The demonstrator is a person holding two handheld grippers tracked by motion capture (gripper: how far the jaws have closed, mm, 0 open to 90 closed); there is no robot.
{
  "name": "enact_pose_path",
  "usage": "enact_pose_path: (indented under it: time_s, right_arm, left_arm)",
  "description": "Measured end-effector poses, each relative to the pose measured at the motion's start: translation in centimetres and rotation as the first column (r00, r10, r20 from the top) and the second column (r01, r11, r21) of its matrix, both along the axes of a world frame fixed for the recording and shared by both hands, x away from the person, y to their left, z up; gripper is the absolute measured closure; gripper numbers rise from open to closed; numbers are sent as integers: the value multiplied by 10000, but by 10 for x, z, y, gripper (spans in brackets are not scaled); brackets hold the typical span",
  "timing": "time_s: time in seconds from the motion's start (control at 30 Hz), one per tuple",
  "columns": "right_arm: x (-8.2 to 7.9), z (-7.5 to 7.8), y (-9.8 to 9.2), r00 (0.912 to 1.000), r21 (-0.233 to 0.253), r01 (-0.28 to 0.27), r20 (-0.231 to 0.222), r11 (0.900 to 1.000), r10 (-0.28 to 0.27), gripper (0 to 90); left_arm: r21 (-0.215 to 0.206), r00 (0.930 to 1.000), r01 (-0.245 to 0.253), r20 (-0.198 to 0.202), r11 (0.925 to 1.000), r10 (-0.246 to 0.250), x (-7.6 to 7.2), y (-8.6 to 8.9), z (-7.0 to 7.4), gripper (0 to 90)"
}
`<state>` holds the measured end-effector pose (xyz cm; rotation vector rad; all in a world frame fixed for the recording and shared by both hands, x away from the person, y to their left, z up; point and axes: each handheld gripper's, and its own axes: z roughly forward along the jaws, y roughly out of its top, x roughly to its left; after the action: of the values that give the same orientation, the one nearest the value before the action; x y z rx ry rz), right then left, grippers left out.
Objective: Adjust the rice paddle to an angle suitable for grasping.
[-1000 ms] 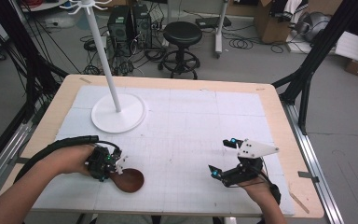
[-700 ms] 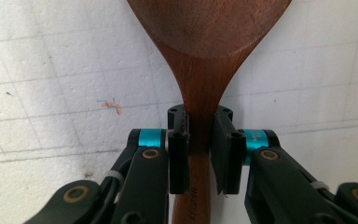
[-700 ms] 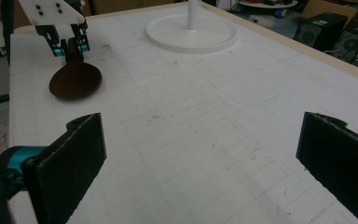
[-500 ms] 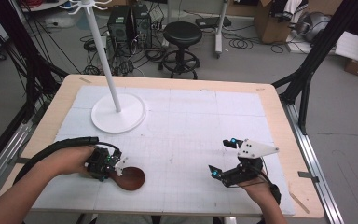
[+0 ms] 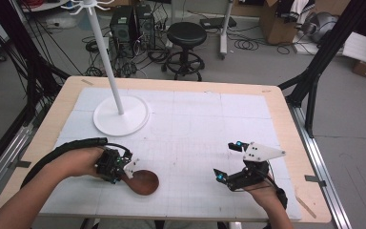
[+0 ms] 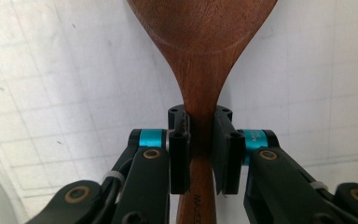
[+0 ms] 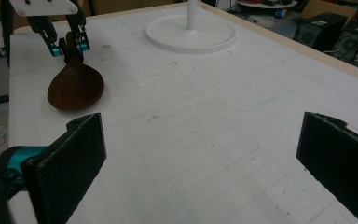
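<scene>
1. A wooden table (image 5: 286,102) carried a white gridded mat (image 5: 195,133) that covered most of its top.
2. On the far left part of the mat stood a white stand (image 5: 119,112) with a round flat base and a thin upright pole; its hooked top reached the upper edge of the high view.
3. The left gripper (image 5: 119,167) lay at the near left of the mat, held by the person's left hand (image 5: 78,162), with a black cable looping back along the forearm.
4. Its jaws were closed tight on the neck of a dark wooden spoon (image 6: 200,56), just below the point where the handle widened into the bowl; the pads (image 6: 179,149) pressed the handle from both sides.
5. The spoon's bowl lay on the mat just to the right of the left gripper, near the table's near edge, and in the right gripper view it showed as a rounded brown shape (image 7: 76,87) resting on the white surface.
6. The right gripper (image 5: 231,160) sat at the near right of the mat, well apart from the spoon, with its grey three-cornered plate on top.
7. Its jaws stood wide apart with nothing between them but bare mat, as the right gripper view showed.
8. Beyond the table, a black stool (image 5: 187,36) stood on the grey floor among loose cables.
</scene>
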<state>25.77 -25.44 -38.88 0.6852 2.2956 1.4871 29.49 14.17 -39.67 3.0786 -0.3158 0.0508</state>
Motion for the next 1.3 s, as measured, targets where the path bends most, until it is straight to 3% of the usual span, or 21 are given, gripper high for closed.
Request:
enact_pose_path:
  time_s: [0.47,0.77,1.0,1.3]
  right_arm:
    - [-1,0,0,10000,3,22,6,10000,-22,4]
    - [-1,0,-1,10000,18,52,-35,10000,-52,4]
    - [-1,0,-2,10000,49,88,21,9999,-88,4]
    - [-2,2,-9,9998,185,204,59,9996,-205,4]
  left_arm:
    - [-496,9987,472,192,9977,-463,3,-33,9,782]
    - [-542,9975,673,240,9963,-661,5,-58,16,782]
    - [-651,9957,887,321,9939,-868,7,-90,25,782]
    - [-568,9939,1096,159,9924,-1088,14,-122,20,782]
